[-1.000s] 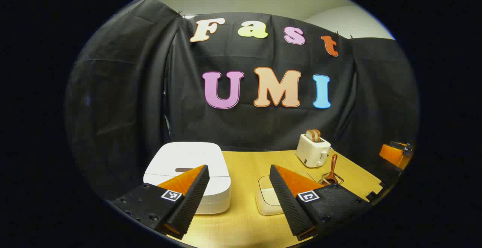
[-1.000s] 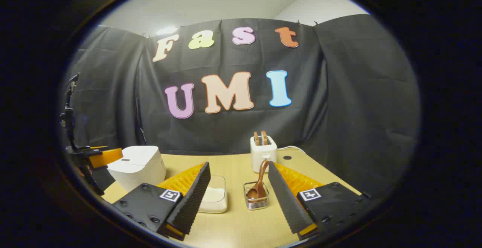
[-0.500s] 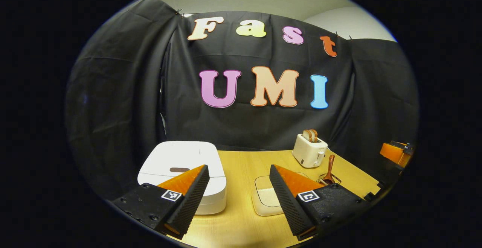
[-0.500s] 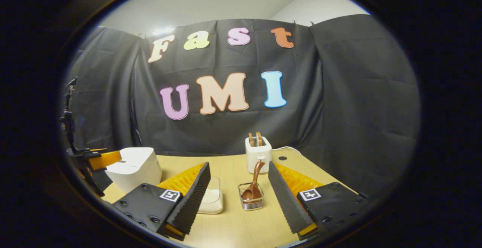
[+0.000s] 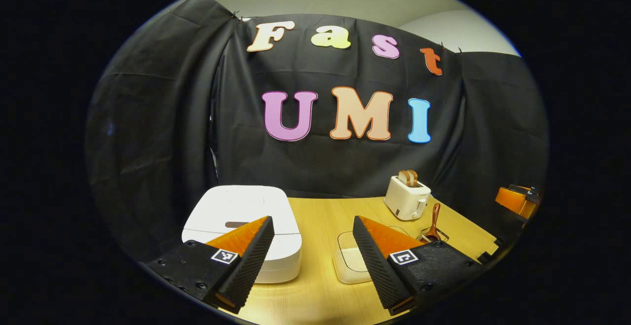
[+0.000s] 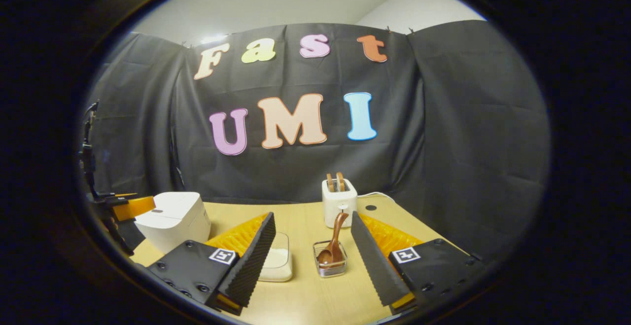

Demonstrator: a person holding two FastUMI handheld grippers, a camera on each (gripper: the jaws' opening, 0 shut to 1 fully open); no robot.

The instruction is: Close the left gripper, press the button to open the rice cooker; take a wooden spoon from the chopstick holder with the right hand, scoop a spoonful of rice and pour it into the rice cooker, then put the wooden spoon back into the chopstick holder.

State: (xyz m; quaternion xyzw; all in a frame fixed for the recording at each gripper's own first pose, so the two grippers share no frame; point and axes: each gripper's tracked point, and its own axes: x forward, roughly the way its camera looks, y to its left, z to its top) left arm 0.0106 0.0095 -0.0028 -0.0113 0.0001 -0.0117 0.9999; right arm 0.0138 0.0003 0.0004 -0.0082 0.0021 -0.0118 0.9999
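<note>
Left hand-held gripper [image 5: 311, 258] fingers apart above closed rice cooker [image 5: 244, 234]; right hand-held gripper [image 6: 311, 258] apart before wooden spoon [image 6: 334, 241].

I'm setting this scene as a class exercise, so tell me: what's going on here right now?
A person holds a pair of tongs in each hand over a wooden table. Both are open and hold nothing. The left tongs hover in front of the closed white rice cooker. The right tongs face the wooden spoon, which stands in its chopstick holder. A container of rice sits between the cooker and the holder; a toaster stands behind.
</note>
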